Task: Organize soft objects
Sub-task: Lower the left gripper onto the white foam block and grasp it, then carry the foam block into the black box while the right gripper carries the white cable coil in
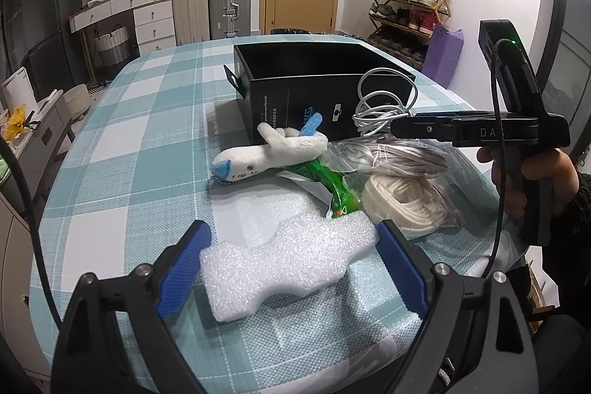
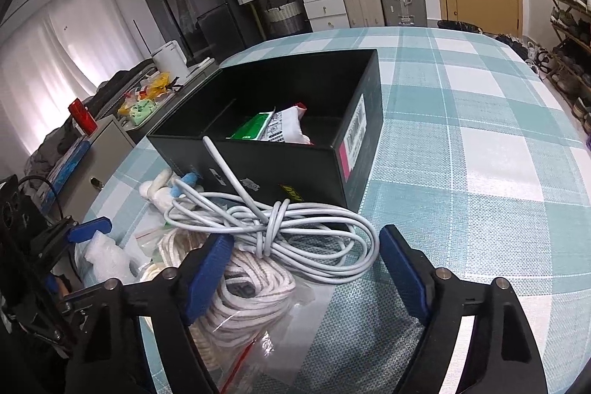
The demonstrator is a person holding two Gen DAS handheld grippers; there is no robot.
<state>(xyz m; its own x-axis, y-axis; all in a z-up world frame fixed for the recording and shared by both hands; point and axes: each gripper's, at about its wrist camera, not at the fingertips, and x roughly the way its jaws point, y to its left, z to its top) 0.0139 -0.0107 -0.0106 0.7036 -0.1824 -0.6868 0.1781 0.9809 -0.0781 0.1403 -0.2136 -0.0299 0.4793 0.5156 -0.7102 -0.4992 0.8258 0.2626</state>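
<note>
A white foam piece (image 1: 280,264) fills the gap between the blue pads of my left gripper (image 1: 291,228), low over the checked tablecloth, and its ends touch both pads. A coiled white cable (image 2: 288,231) lies on the bagged white rope (image 2: 243,290) in front of the black box (image 2: 295,168). My right gripper (image 2: 301,235) straddles this cable with its pads apart, the outer loop close to the right pad. A white and blue plush toy (image 1: 273,154), a green packet (image 1: 325,180) and a bagged grey cord (image 1: 391,156) lie beside the box.
Inside the open box are a green packet and a white and red packet (image 2: 277,126). A person's hand (image 1: 535,180) holds the right gripper's handle. The checked table (image 2: 480,154) runs bare to the right. Suitcases and a shoe rack stand beyond the far edge.
</note>
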